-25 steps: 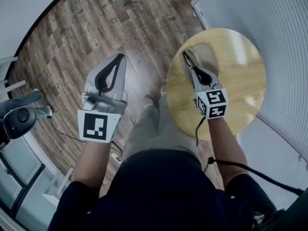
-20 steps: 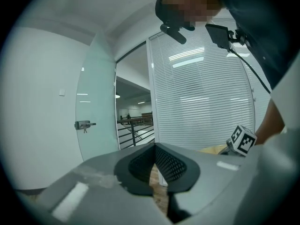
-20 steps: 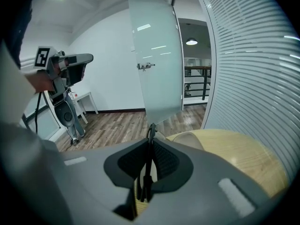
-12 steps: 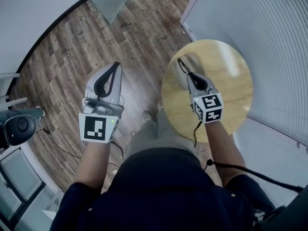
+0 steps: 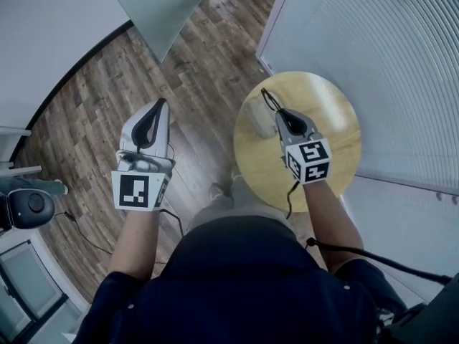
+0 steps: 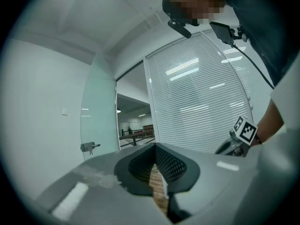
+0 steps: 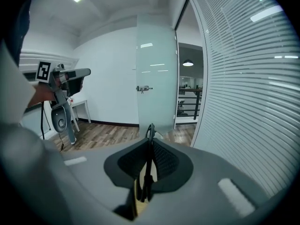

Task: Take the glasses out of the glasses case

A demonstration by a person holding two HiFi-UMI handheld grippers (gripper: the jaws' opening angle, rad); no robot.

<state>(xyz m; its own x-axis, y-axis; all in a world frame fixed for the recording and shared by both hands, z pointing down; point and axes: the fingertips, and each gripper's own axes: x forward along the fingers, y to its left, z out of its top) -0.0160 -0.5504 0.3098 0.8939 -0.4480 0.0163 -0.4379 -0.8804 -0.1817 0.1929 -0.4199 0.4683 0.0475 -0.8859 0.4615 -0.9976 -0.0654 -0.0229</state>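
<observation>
Two grippers at a round table (image 5: 333, 124) — right gripper (image 5: 277, 113), jaws clamped on the thin black glasses (image 5: 267, 97), close by the pale glasses case (image 5: 253, 119) on the table's left part — left gripper (image 5: 158, 108), well left over the floor (image 5: 193, 63), jaws together, empty.

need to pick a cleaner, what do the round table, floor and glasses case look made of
Round table: light wood or veneer, smooth with a slight sheen; grain lines and a soft glare show.
Floor: brown wood-look planks, perhaps laminate; plank seams visible.
Glasses case: pale and matte; too small to tell fabric from plastic.
</observation>
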